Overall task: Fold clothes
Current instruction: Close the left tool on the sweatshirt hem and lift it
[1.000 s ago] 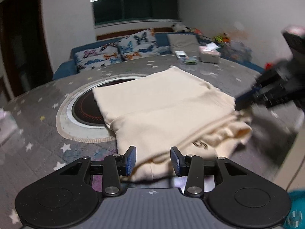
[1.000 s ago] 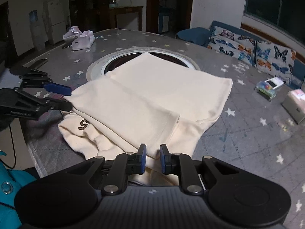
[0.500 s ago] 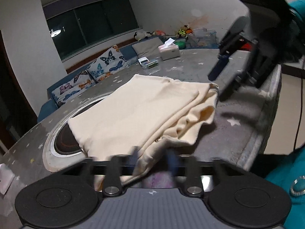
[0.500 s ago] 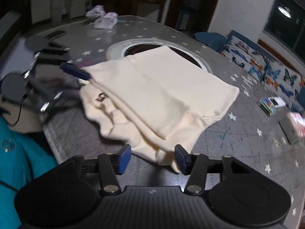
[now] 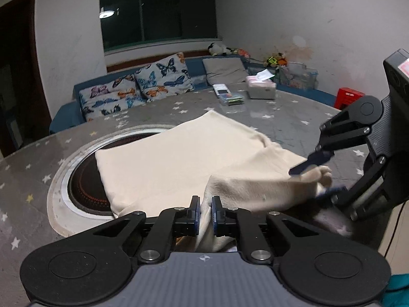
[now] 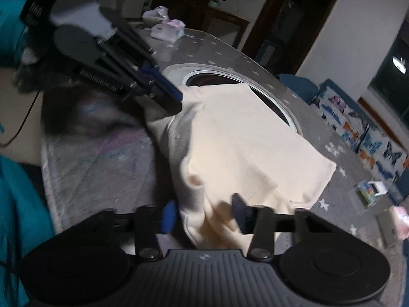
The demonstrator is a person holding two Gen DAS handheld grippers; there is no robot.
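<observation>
A cream garment [image 5: 184,158] lies partly folded on the grey star-patterned table [image 5: 30,199], over a round dark inset. My left gripper [image 5: 204,212] is shut on the garment's near edge, with cloth pinched between its blue pads. My right gripper [image 6: 202,215] is open, its fingers either side of the garment's near corner [image 6: 204,204]. In the left wrist view the right gripper [image 5: 311,176] sits at the garment's right end, jaws apart around a bunched fold. In the right wrist view the left gripper [image 6: 166,94] grips the far left corner.
A round dark inset [image 5: 84,179] with a white rim sits in the table under the garment. A tissue box [image 5: 260,89] and small boxes [image 5: 230,97] stand at the far side. A sofa with butterfly cushions [image 5: 138,87] lies behind. The table edge is close on the right.
My left gripper has closed on the garment's near edge. My right gripper opened about half a second ago and has moved in around the garment's corner. The near hem is lifted and bunched.
</observation>
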